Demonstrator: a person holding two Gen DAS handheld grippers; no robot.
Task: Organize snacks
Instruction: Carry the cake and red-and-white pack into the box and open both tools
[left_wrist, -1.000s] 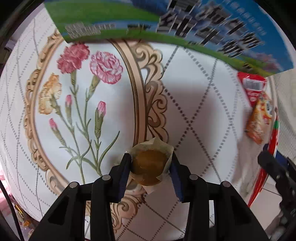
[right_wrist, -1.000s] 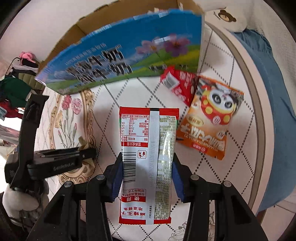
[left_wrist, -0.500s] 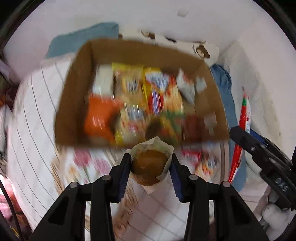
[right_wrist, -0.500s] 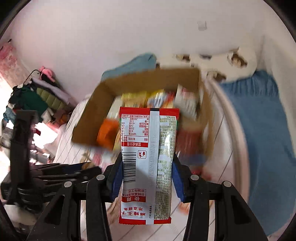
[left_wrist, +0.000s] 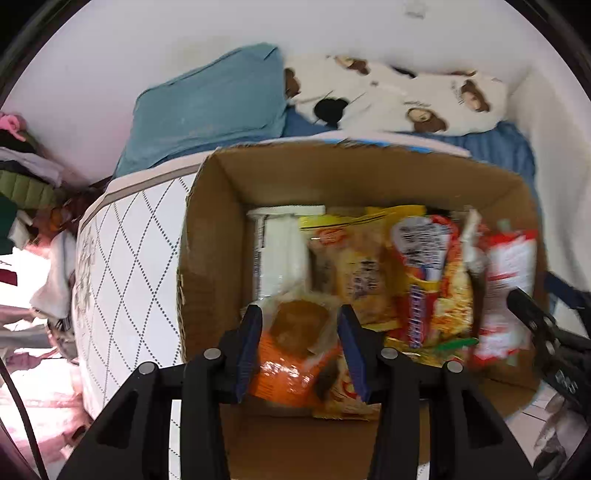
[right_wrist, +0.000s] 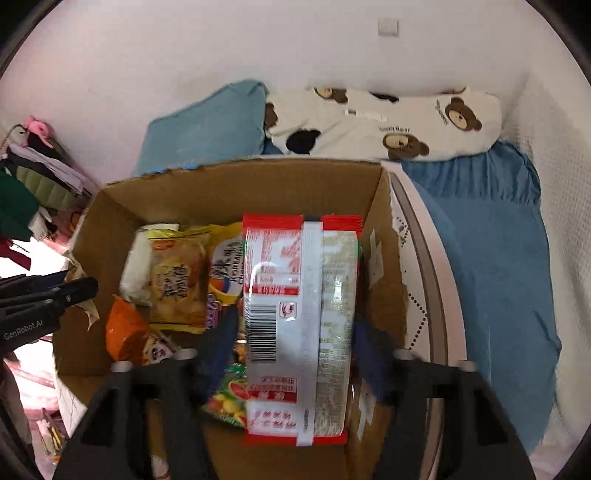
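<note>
Lying between parted right gripper (right_wrist: 291, 354) jaws: red packet (right_wrist: 301, 325)

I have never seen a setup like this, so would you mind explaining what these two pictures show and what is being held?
There is no robot here: a person holds a pair of black tongs in each hand, and a wide-angle camera on each pair looks forward along its two fingers. One picture comes from the left tongs, the other from the right tongs. Both look down into an open cardboard box on a quilted mattress; several snack packets lie inside. The left tongs have just begun opening, with a wrapped brown bun between them, its wrapper touching the pads. The right tongs have just opened wide; the red-and-white packet sits loose between them, over the box.
</note>
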